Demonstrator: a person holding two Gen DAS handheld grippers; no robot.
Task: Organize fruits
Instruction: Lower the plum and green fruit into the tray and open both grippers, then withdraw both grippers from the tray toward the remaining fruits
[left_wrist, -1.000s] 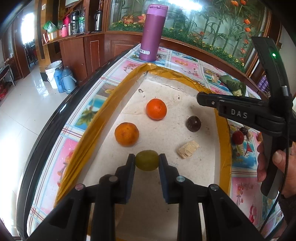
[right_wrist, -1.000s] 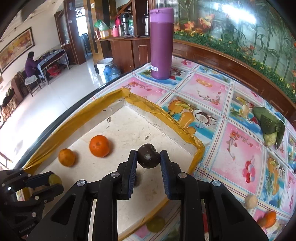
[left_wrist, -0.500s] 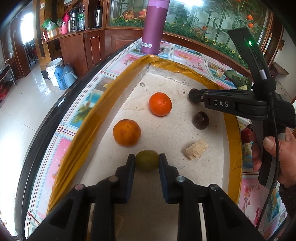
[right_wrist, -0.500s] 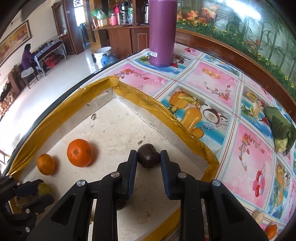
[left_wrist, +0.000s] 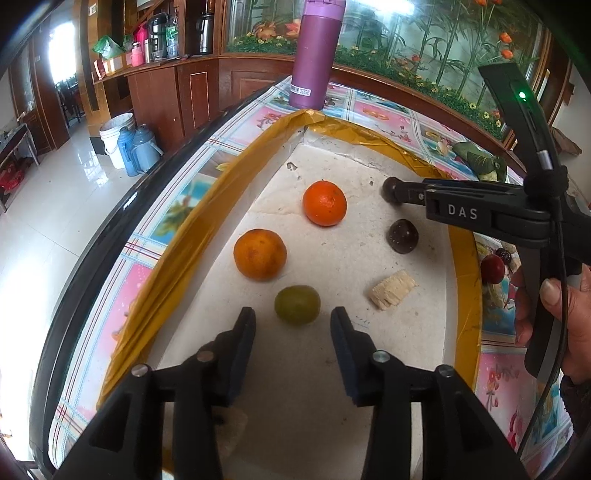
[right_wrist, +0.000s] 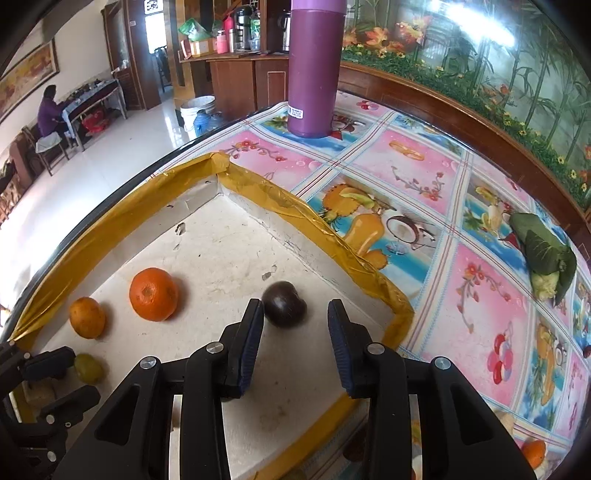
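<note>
Four fruits (left_wrist: 296, 304) in the tray (left_wrist: 192, 236) on the table (right_wrist: 424, 166); bottle (left_wrist: 317, 59) behind the tray's far corner.

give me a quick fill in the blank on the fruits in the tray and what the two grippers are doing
1. The left gripper has just opened its fingers, which stand on either side of the ____ fruit.
2. The dark fruit lies by the open right gripper on the floor of the ____-edged tray.
3. The number of orange fruits in the tray is ____.
4. The tall purple bottle stands ____ the tray.

Missing words: green; yellow; two; outside
</note>
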